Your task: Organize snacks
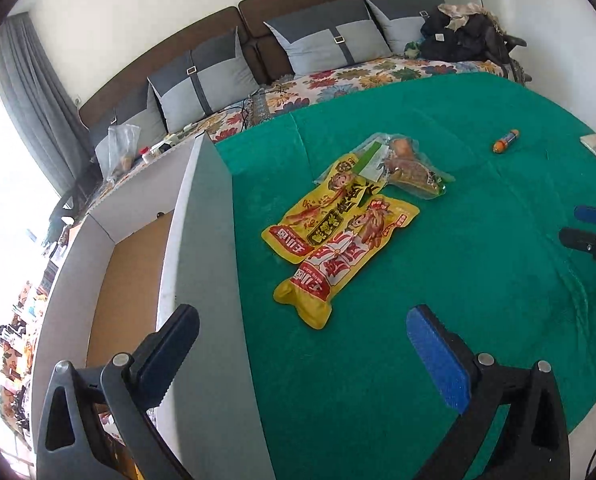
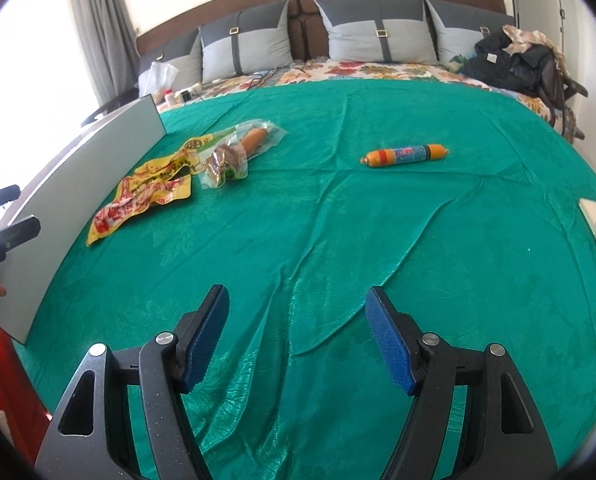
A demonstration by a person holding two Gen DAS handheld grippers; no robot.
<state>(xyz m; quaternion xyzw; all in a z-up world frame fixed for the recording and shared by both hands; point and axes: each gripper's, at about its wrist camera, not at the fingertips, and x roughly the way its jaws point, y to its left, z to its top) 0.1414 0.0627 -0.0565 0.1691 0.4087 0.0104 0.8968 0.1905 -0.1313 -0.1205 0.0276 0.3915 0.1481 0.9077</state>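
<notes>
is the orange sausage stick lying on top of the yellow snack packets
No, the orange sausage stick lies alone on the green blanket, well apart from the yellow snack packets.

You work in bright daylight entering from the window (image 1: 2,168) at far left, which is blown out to white. Shadows on the green bedspread (image 2: 338,240) are soft. Fisheye distortion bends edges; dark vignetting fills the corners. Focus is sharp.
</notes>
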